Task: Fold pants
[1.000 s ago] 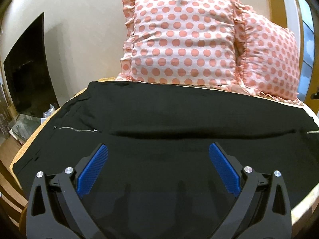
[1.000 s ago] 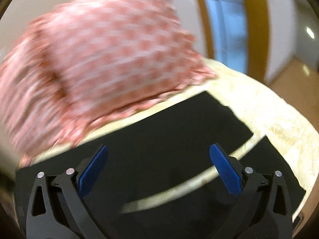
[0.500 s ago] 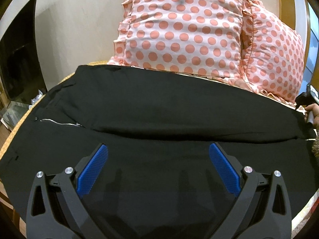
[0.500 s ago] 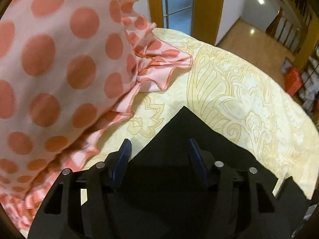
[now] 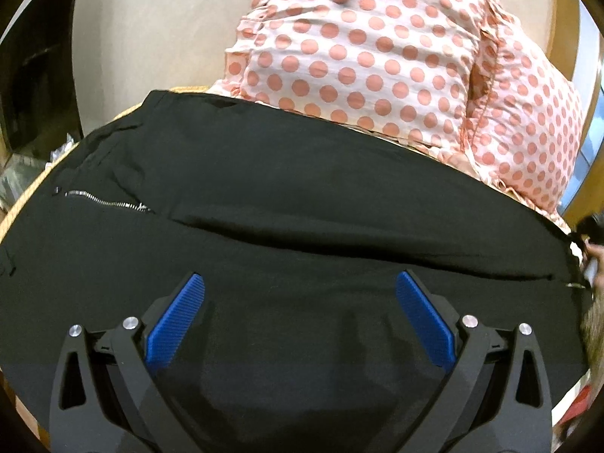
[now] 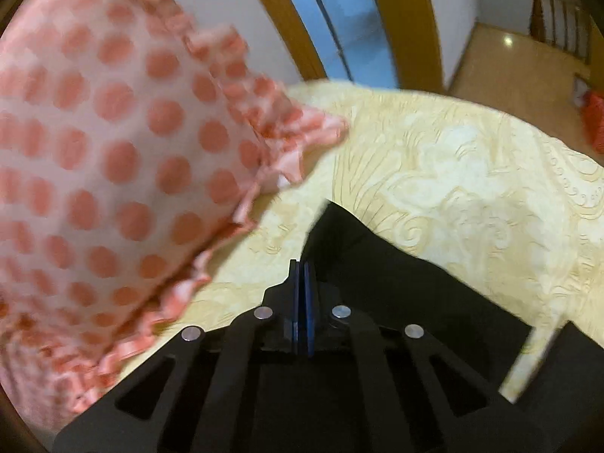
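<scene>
Two grippers are at work over one pair of black pants (image 5: 302,188), which lies spread flat across the yellow bedspread (image 6: 453,173) in front of the polka-dot pillows (image 5: 377,56). Starting at the left, we see the waist end with its zipper (image 5: 105,201) near the bed's edge, and a seam line running from there toward the right, where one leg appears to lie alongside or over the other. Our left gripper (image 5: 300,317) hovers low above the near leg with its blue pads (image 5: 175,326) spread wide apart, gripping nothing. Further right, at the hem end, our right gripper (image 6: 303,302) has its pads pressed together on a corner of the black cloth, just beside the frilled pillow edge; that view is blurred, so we cannot tell how much fabric is pinched.

We judge the fold is only beginning: the hem corner is secured, and the lengthwise or hem-to-waist fold is not yet made. The next move likely calls for our left gripper to clamp a matching edge, then for both to lift and carry the cloth across evenly, keeping it taut so the layers do not bunch.
</scene>
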Motion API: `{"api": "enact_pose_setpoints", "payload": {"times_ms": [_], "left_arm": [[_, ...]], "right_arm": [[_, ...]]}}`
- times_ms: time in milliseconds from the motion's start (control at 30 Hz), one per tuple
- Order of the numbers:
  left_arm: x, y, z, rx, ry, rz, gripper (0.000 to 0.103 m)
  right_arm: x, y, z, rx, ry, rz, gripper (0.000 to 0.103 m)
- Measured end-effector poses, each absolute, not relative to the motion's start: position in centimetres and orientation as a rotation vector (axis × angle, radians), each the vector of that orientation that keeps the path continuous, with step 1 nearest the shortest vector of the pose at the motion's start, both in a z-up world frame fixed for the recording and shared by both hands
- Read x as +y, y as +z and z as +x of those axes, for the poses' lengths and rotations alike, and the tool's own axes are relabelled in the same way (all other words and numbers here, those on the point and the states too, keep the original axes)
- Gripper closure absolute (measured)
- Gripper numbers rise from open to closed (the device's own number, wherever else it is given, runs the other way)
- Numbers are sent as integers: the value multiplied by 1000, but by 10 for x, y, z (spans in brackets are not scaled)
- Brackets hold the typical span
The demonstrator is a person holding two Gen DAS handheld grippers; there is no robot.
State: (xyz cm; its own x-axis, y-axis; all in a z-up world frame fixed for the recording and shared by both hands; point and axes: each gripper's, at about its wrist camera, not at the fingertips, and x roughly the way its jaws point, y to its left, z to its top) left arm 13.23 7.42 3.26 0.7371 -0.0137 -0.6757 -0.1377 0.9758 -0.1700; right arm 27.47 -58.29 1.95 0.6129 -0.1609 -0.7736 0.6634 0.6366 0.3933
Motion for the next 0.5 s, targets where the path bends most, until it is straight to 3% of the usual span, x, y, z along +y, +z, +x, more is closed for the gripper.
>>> {"api": "enact_pose_setpoints", "payload": {"times_ms": [267, 400, 500], "left_arm": [[90, 30, 129, 728, 90, -321, 2], [86, 32, 127, 717, 102, -301, 2], [77, 34, 129, 719, 100, -248, 2]], "right_arm": [[-553, 73, 133, 551, -338, 759, 101], [-542, 52, 53, 584, -354, 812, 101], [-548, 26, 42, 650, -340, 890, 100]]}}
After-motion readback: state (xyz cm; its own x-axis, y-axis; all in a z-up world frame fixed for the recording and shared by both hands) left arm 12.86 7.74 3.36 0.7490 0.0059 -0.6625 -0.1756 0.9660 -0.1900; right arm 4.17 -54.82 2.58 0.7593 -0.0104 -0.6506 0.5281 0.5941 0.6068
